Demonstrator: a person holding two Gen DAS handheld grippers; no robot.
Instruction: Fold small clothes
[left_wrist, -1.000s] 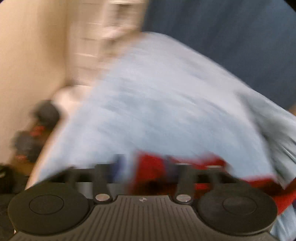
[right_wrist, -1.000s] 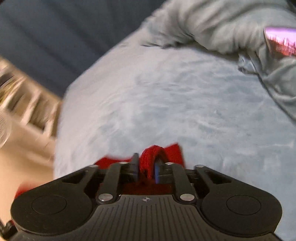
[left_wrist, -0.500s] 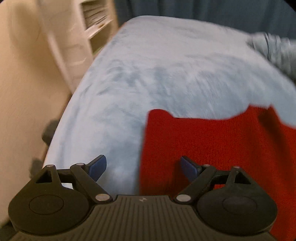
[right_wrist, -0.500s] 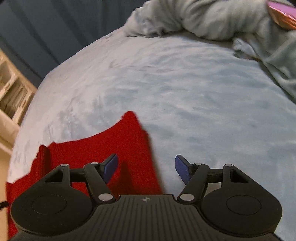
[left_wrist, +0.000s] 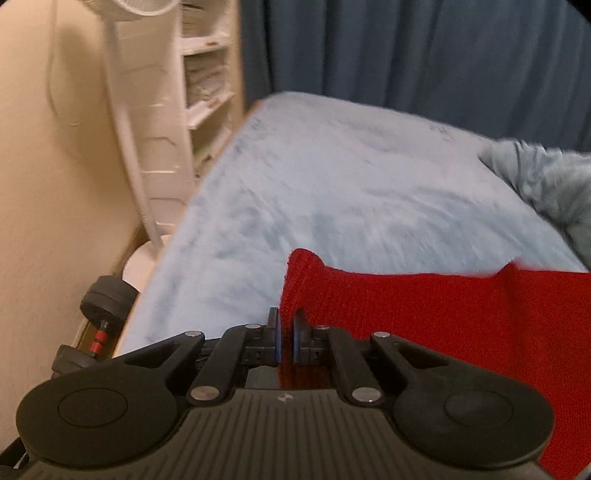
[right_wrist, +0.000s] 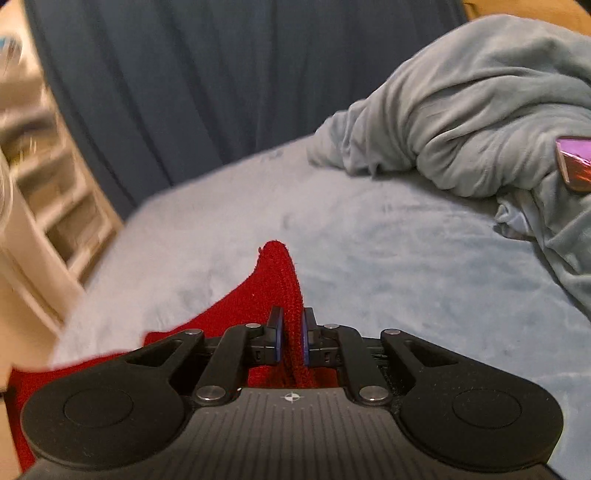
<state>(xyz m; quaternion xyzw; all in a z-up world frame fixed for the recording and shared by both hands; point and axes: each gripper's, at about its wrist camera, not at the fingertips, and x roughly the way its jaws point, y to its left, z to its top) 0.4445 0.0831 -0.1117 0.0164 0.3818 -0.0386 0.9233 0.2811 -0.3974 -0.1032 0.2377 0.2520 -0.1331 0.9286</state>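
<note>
We note both grippers, open half second ago, now clamped: left gripper (left_wrist: 285, 334) and right gripper (right_wrist: 291, 334) pinching red cloth (left_wrist: 461, 325) corners.

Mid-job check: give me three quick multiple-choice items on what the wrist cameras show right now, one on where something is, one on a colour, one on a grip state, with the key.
1. Where does the crumpled grey blanket lie?
A. on the far side of the bed, near the curtain
B. on the floor
C. on the white shelf

2. What colour is the garment being handled?
A. blue
B. red
C. white

3. What is the state of the two grippers?
A. both wide open
B. only the left holds cloth
C. both shut on the garment

Key: 1 A, it is heaped on the bed's far part. 2 B, the knit garment is red. 3 C, the left gripper and the right gripper each pinch a raised fold of it.
</note>
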